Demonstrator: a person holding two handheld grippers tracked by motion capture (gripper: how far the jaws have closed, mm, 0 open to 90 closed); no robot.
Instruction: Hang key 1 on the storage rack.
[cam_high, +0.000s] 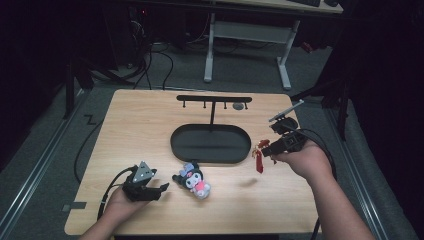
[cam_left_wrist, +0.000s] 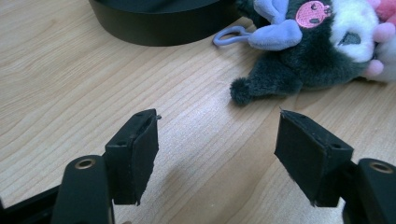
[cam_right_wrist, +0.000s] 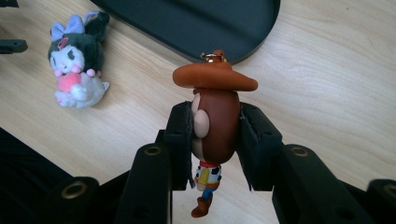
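The right gripper (cam_right_wrist: 215, 140) has its two black jaws pinched on the head of a small cowboy figurine (cam_right_wrist: 214, 116) with a wide brown hat, a yellow shirt and brown boots; the body dangles below the pads and a little gold ring sticks up from the hat. From the high view that figurine (cam_high: 259, 153) hangs in the air off the right end of the black oval tray (cam_high: 210, 143), clear of the light wooden table (cam_high: 280, 200), with its shadow on the wood below, nearer the person. The right gripper (cam_high: 266, 148) sits just right of the tray's rim, held in the person's right hand (cam_high: 306, 161). A black T-shaped hanger stand (cam_high: 214, 105) with small pegs rises from the far side of the tray. In front of the tray, just off its near rim, lies a black, white and pink plush doll (cam_high: 194, 180) with a lavender bow, flat on the wood. Left of the doll, farther from the tray, the left gripper (cam_high: 163, 188) points towards it, and in the left gripper view its jaws stand spread wide with bare wood between them, the plush doll (cam_left_wrist: 313, 46) just ahead and untouched.
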